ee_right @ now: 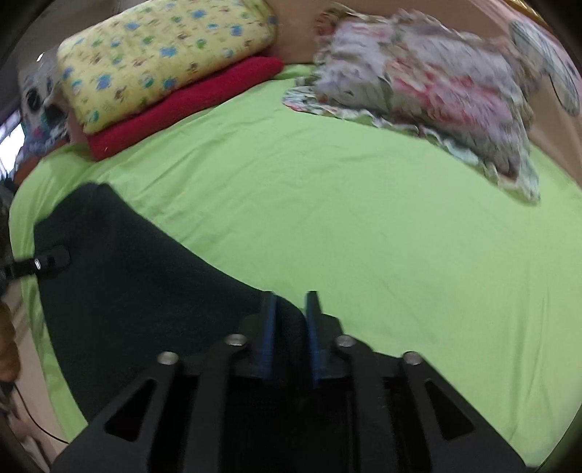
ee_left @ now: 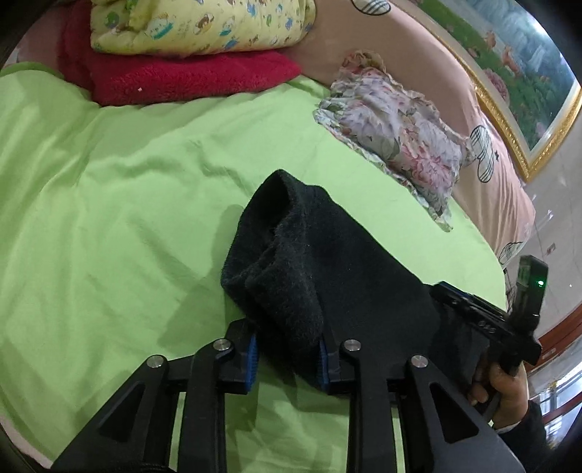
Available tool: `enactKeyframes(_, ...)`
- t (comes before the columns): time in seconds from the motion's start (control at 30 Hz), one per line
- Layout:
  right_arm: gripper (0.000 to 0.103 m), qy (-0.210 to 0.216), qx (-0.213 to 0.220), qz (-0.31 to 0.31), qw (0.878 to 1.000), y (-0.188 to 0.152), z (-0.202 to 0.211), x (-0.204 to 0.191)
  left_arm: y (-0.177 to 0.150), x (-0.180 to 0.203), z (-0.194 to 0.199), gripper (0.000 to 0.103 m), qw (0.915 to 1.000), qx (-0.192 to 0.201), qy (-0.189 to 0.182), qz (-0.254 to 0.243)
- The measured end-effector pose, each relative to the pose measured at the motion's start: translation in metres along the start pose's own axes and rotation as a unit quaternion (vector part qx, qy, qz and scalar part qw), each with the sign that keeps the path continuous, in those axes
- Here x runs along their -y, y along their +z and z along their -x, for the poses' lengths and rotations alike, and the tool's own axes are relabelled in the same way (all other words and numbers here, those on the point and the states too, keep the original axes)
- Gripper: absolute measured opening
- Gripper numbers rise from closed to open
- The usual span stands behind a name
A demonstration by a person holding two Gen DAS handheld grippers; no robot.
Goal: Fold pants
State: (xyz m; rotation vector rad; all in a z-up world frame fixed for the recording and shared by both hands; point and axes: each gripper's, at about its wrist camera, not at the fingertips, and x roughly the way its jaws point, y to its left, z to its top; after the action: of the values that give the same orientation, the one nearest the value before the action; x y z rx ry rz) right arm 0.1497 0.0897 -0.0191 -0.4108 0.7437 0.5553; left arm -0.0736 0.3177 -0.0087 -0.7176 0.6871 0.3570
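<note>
On the green bedsheet (ee_left: 109,218), near the front edge of the bed, the black pants (ee_left: 309,262) sit bunched between both grippers, one end on each side. Left gripper (ee_left: 287,349): blue pads either side of a thick fold of the fuzzy black fabric, pads pressing on it, so jaws clamped on the pants, only partly closed because of the cloth thickness. From that view the fabric rises away from the fingers as a rolled, open-ended tube shape, its far end lifted off the sheet with a shadow just beside it on the left. Right gripper (ee_right: 291,327): blue pads narrowly apart with dark fabric filling the gap between them, clamped on the pants (ee_right: 138,276) as well. In the right wrist view the cloth spreads left from the fingers as a broad dark sheet over the green cover, and the tip of the left gripper shows at the far left edge, touching the fabric. In the left wrist view a hand (ee_left: 505,393) in a dark sleeve grips the right gripper's handle at the lower right. Back of the bed: a yellow printed quilt (ee_left: 196,25) stacked on a red blanket (ee_left: 182,80) at the left, a floral pillow (ee_left: 396,138) lying to the right, well apart from the pants. A gold-framed picture (ee_left: 523,76) hangs on the wall behind. Right wrist view is motion-blurred, fine detail there not readable.
</note>
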Motion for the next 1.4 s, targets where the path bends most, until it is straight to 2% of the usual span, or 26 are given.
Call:
enactKeyframes(0.13,0.040,0.017,0.047,-0.036,0.998,-0.009,0.045,0.013,0.002,0.004,0.025,0.048,0.9993,0.032,0.021,-0.003)
enactKeyframes(0.2,0.050,0.022,0.070,-0.055,0.996,-0.018,0.070,0.021,0.004,0.008,0.038,0.053,0.9986,0.048,0.022,-0.003)
enactKeyframes(0.27,0.053,0.025,0.089,-0.077,0.993,-0.031,0.092,0.032,0.003,0.014,0.050,0.053,0.9983,0.056,0.013,-0.009)
enactKeyframes(0.5,0.053,0.022,0.099,-0.163,0.982,-0.081,0.135,0.073,-0.001,0.074,0.039,0.057,0.9970,0.035,-0.017,-0.067)
enactKeyframes(0.67,0.054,-0.004,0.104,-0.200,0.974,-0.118,0.164,0.097,-0.017,0.124,0.012,0.060,0.9924,-0.006,-0.051,-0.112)
enactKeyframes(0.77,0.060,-0.024,0.116,-0.225,0.967,-0.138,0.183,0.111,-0.028,0.154,-0.007,0.060,0.9877,-0.033,-0.072,-0.135)
enactKeyframes(0.9,0.060,-0.041,0.134,-0.266,0.954,-0.167,0.207,0.130,-0.039,0.191,-0.022,0.060,0.9813,-0.050,-0.092,-0.161)
enactKeyframes(1.17,0.060,-0.086,0.141,-0.331,0.929,-0.216,0.237,0.152,-0.059,0.258,-0.042,0.068,0.9652,-0.084,-0.135,-0.208)
enactKeyframes(1.4,0.066,-0.119,0.151,-0.401,0.896,-0.253,0.258,0.178,-0.071,0.325,-0.061,0.074,0.9428,-0.106,-0.164,-0.270)
